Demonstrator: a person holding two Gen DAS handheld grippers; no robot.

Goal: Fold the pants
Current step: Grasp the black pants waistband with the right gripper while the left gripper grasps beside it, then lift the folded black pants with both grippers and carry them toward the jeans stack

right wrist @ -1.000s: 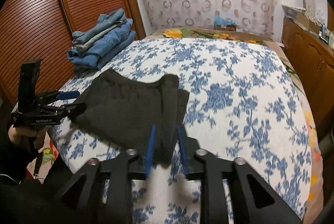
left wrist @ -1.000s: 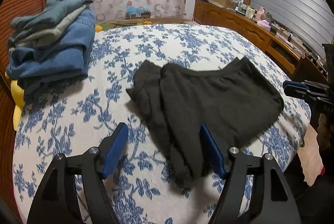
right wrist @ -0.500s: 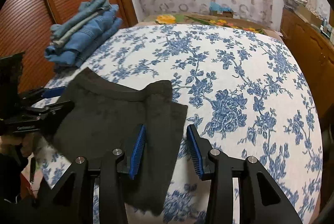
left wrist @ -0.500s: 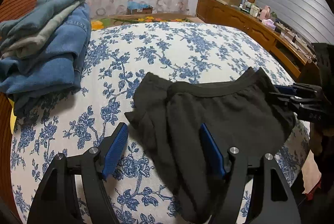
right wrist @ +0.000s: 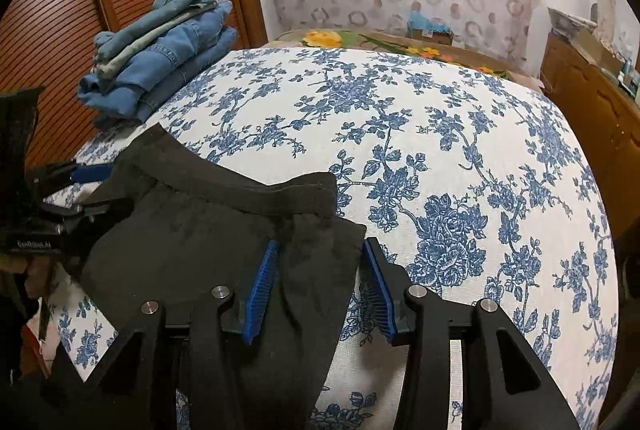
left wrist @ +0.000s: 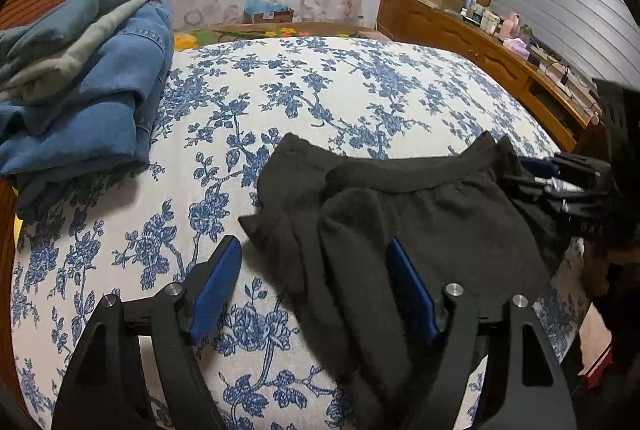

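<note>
Since the earlier frame, both grippers were brought nearer the black pants, folded but untidy on the floral bed; the right gripper, just spread, straddled one edge unpinched, while the left gripper was held wide, gripping nothing.

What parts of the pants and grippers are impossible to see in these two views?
- Pants: lower end cut off by the bottom edge in both views, behind the gripper bodies.
- Right gripper: jaws too dark in the left wrist view.
- Left gripper: mostly cut off by the right wrist view's left edge.
</note>
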